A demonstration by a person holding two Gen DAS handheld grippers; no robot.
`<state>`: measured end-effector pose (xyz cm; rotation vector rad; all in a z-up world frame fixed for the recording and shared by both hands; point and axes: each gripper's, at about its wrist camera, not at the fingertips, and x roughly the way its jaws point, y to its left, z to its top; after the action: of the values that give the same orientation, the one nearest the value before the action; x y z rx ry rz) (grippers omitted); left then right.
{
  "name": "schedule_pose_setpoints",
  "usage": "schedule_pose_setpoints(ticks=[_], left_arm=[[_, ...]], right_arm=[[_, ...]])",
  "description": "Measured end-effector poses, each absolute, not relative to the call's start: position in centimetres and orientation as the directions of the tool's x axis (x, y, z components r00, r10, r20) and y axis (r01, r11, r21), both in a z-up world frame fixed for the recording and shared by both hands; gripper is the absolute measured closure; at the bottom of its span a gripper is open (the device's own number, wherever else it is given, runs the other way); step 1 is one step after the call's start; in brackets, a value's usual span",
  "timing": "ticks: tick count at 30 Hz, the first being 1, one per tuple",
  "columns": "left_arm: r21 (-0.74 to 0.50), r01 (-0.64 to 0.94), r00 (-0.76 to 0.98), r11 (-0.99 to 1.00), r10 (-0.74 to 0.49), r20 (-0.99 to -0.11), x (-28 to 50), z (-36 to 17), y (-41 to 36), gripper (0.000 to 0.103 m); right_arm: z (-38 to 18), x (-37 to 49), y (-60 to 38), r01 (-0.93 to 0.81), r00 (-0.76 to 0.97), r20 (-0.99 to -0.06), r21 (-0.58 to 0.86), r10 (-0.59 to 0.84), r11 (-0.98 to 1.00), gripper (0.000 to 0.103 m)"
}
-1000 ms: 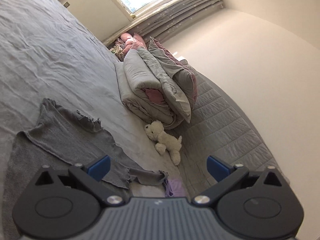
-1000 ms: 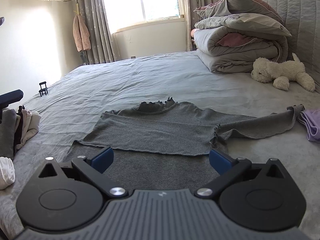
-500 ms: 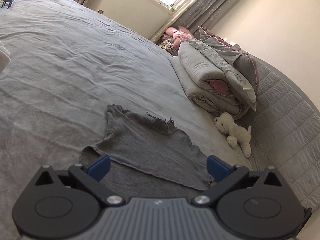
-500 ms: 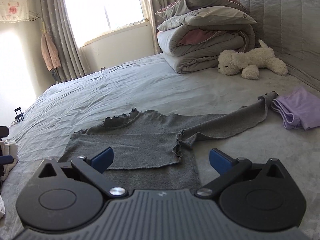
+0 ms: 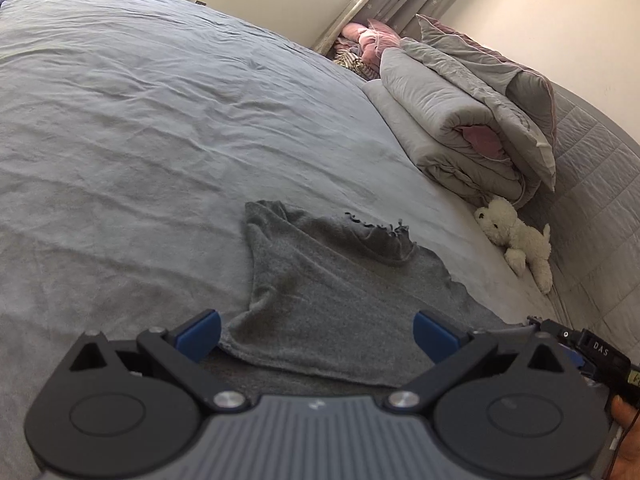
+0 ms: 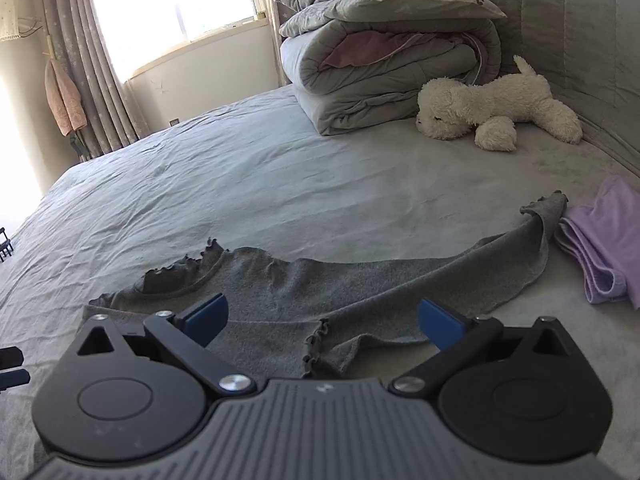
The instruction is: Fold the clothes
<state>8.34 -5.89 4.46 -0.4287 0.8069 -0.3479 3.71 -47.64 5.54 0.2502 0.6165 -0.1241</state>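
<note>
Grey top (image 6: 280, 300) lies half-folded on bed (image 6: 280, 184), one sleeve (image 6: 500, 256) outstretched; left hand-held gripper (image 5: 316, 336) open, empty; right hand-held gripper (image 6: 322, 320) closing, gripping nothing.

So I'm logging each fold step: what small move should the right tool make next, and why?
Probably lower the right tool onto the gray top near its frilled hem and finish closing. Its jaws are closing but grip nothing yet, and the long sleeve lies stretched out toward the purple garment, unfolded.

A grey bed (image 6: 280, 184) fills the room. Beyond it, a bright window (image 6: 172, 4) with curtains (image 6: 100, 80) lights cream walls (image 5: 560, 32). A quilted headboard (image 6: 580, 40) stands at the bed's right.
</note>
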Motion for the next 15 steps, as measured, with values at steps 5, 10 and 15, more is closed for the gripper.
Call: schedule_pose_setpoints(ticks=[5, 10, 15], left_arm=[[-0.434, 0.126, 0.672, 0.892, -0.399, -0.624, 9.2, 3.1, -5.9, 0.0], [-0.403, 0.117, 0.673, 0.908, -0.371, -0.639, 9.4, 2.2, -5.8, 0.0], [-0.4, 0.124, 0.688, 0.908, -0.369, -0.625, 9.2, 2.9, -5.5, 0.0]], right_arm=[[2.2, 6.3, -51.9, 0.332, 0.725, -0.68, 0.208, -0.108, 0.92, 0.034], [0.6, 5.7, -58.5, 0.564, 0.637, -0.739, 0.254, -0.218, 0.786, 0.034], [0.9, 5.3, -62.4, 0.634, 0.644, -0.693, 0.248, -0.323, 0.733, 0.034]])
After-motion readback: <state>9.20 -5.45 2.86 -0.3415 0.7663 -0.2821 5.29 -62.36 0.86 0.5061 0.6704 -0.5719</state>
